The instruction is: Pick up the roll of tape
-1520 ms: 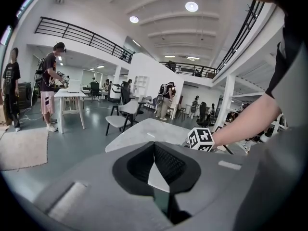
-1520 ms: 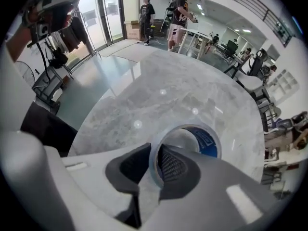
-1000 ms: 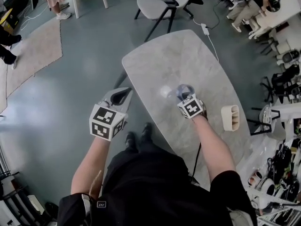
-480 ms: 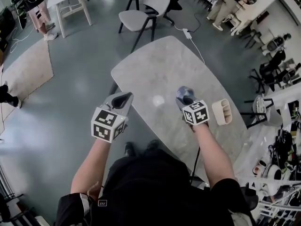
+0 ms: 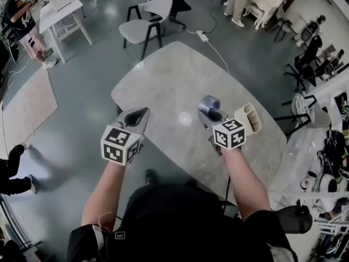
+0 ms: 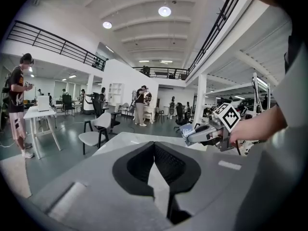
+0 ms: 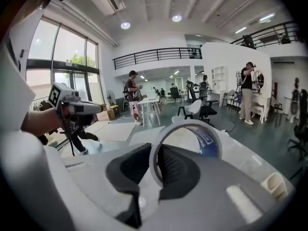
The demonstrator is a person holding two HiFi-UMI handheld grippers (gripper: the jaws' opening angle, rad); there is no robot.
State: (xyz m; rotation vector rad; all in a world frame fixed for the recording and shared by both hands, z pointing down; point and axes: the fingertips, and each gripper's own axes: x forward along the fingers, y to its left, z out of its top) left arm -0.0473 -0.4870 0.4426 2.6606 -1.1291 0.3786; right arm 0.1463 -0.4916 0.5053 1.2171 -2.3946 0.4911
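Right hand-held gripper (image 5: 211,115) clamped on the thin wall of the roll of tape (image 5: 209,103), right of centre above the tabletop (image 5: 163,81): probably a light, stiff, slick ring; left hand-held gripper (image 5: 136,116) closed, empty.

bright even light, ceiling lamps (image 6: 164,11); fisheye warp at edges; glare on tabletop (image 5: 184,118)
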